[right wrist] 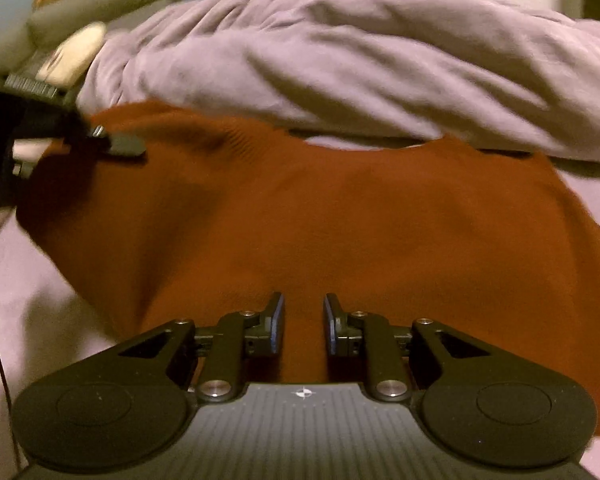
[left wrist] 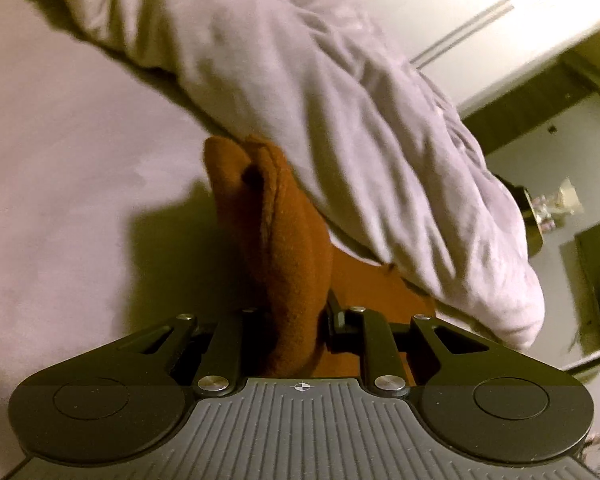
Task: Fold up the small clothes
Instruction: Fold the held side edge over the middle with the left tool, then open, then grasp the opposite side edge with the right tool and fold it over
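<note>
A rust-brown knitted garment (right wrist: 340,224) lies spread on the lilac bed sheet (right wrist: 40,280), its far edge against a bunched lilac duvet (right wrist: 340,64). My right gripper (right wrist: 303,324) hovers over the garment's near part with jaws apart and nothing between them. My left gripper (left wrist: 292,320) is shut on a bunched fold of the same garment (left wrist: 260,216), which rises between its fingers. In the right wrist view the left gripper (right wrist: 120,146) shows at the garment's far left corner.
The duvet (left wrist: 340,120) bulges right behind the garment. A pillow and small objects (right wrist: 76,52) lie at the far left of the bed. A white wardrobe (left wrist: 480,12) and dark furniture (left wrist: 592,264) stand beyond the bed.
</note>
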Motion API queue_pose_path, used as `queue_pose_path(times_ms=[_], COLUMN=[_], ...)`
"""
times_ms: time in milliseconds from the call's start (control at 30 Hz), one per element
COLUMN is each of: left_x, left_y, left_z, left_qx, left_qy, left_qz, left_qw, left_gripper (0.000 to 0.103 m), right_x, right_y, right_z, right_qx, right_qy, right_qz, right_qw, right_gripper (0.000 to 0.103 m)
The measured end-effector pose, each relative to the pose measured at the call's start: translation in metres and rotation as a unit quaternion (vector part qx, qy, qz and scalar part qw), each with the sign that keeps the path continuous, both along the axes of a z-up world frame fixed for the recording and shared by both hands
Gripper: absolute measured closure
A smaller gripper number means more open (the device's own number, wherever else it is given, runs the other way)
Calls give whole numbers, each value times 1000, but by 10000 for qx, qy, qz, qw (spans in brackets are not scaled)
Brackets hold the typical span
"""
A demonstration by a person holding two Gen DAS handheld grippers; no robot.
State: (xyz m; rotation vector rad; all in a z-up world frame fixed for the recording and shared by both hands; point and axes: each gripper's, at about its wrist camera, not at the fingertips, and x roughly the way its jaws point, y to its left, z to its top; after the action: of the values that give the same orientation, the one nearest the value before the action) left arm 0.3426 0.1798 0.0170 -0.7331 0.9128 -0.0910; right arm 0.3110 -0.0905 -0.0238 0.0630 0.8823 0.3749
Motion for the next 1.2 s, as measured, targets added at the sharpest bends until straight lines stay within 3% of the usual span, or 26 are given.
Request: queue_pose_path(times_ms=[233, 333, 400, 533, 633, 733, 833, 900, 1100, 1200], left_x=[-2, 0, 2, 2, 1, -6, -13, -17, -40, -49], left_y=[-81, -118, -142, -171, -175, -175, -172, -167, -127, -100], left_z=[15, 3, -8, -27, -30, -16, -3, 2, 20, 23], left_qx=[589, 770, 1114, 1540, 1474, 1406, 1461, 1349, 901, 996], left_qy=[-62, 60, 129, 212, 236, -5, -229, -204, -148, -170], left_qz=[-510, -650, -679, -822, -961, -1309, -1595, -1619, -1019, -483], left_qw=[9969, 9949, 9914, 9844, 9841, 9814, 9761, 9773, 9906, 9937], left_gripper=[82, 81, 80, 71, 60, 45, 43, 42, 42, 35], right_x=[-16, -20, -23, -28, -27, -26, -25, -25, -22, -20], right_y=[-66, -92, -105, -115, -113, -112, -112, -112, -113, -111], right_z=[15, 16, 13, 4, 2, 0, -3, -3, 1, 8], right_qx=[-198, -339, -369, -472, -540, -556, -589, -582, -536, -523], right_qy=[-145, -106, -30, 108, 97, 135, 162, 165, 190, 134], right_qz=[-977, -1416, -1603, -1730, -1675, -1687, -1681, -1703, -1702, -1689], right_qw=[9949, 9893, 9864, 9837, 9843, 9840, 9839, 9835, 9838, 9842], right_gripper=[82, 82, 82, 81, 81, 81, 81, 81, 79, 76])
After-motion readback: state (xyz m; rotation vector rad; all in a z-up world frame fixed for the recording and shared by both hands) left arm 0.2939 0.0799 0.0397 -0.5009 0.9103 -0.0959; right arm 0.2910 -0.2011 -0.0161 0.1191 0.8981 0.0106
